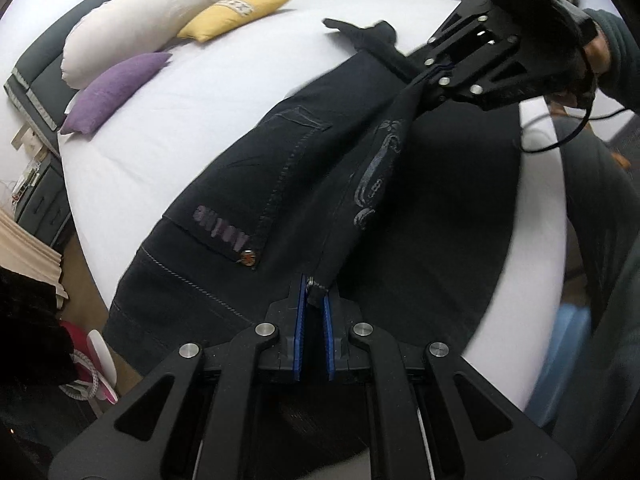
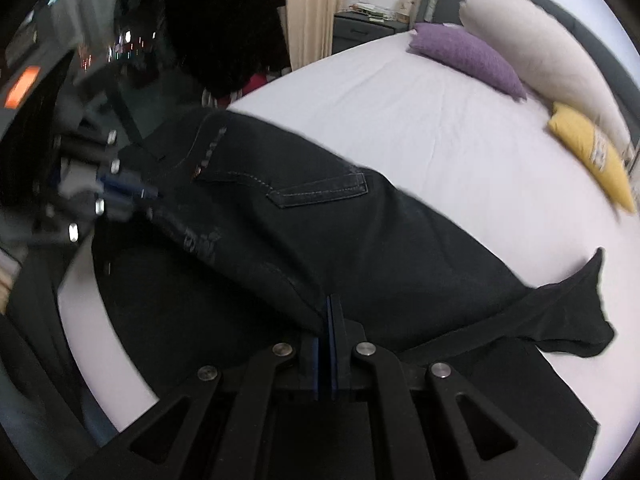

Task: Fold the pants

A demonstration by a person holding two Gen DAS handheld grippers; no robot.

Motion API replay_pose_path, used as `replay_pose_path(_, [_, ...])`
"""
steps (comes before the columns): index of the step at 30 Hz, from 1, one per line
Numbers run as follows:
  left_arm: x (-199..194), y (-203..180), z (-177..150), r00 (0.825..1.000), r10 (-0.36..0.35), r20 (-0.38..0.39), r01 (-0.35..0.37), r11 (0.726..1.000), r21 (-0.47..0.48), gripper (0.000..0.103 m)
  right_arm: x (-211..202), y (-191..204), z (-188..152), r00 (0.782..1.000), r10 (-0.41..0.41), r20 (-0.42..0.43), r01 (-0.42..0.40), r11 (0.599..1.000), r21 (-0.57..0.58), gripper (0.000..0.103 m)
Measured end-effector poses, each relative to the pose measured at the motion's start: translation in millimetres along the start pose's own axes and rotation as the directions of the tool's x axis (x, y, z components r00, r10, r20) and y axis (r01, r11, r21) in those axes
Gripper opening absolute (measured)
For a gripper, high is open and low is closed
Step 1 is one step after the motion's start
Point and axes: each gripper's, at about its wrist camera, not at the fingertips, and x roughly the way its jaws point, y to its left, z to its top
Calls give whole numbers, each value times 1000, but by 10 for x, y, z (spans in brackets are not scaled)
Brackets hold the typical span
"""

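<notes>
Black pants (image 1: 280,184) with grey stitching and a back pocket hang stretched between my two grippers above a white bed (image 1: 192,96). My left gripper (image 1: 314,300) is shut on the waistband end near a rivet. My right gripper (image 1: 434,76) shows at the upper right of the left wrist view, shut on the leg end. In the right wrist view the pants (image 2: 320,220) run from my right gripper (image 2: 330,316), shut on the fabric, toward my left gripper (image 2: 132,194), blurred at the left. A loose leg end (image 2: 576,320) trails on the bed (image 2: 400,112).
A white pillow (image 1: 152,12), a yellow pillow (image 1: 236,12) and a purple pillow (image 1: 116,88) lie by the grey headboard (image 1: 36,68). A nightstand (image 2: 360,28) and beige curtain (image 2: 312,4) stand past the bed. Clothes and shoes (image 1: 92,368) lie on the floor.
</notes>
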Motion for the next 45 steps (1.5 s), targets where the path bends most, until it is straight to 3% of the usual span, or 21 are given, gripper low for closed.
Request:
replay_pose_path(3, [-11,-87,-139,1000,-19,-24,19,1000,9,7,-29,211,-253,999,-46,-15,46,998,-46,4])
replay_pose_path(9, [-36,-301,-423,998,-21,-61,24,999,46,7,77,419,-430,995,-95,-38,92,994,-61,4])
replay_pose_path(15, [-52,-331,-463,998,-27,-49,28,999,33,5,59,582,-453,986,-161,-34,156,981,-113,4])
replay_pose_path(26, [17,-280,-522,998,-24,-50,25,999,23,5,137,833,-719,980,-192,-41,184,970,-157,6])
replay_pose_path(32, [-57,-254,-578,999,-34,-30,32,999,-36,8,100,891,-774,977,-211,-25,205,969,-137,11])
replay_pose_path(35, [-135,-274,-582,998,-38,-55,36,998,-47,10,107,970,-803,967,-253,-16,248,957,-152,11])
replay_pose_path(40, [-385,-125,-641,997,-34,-72,25,991,-131,10,94,961,-805,966,-257,-17,253,960,-117,13])
replay_pose_path(45, [-566,20,-304,998,-25,49,37,962,-270,10,114,998,-796,960,-280,-17,276,955,-112,13])
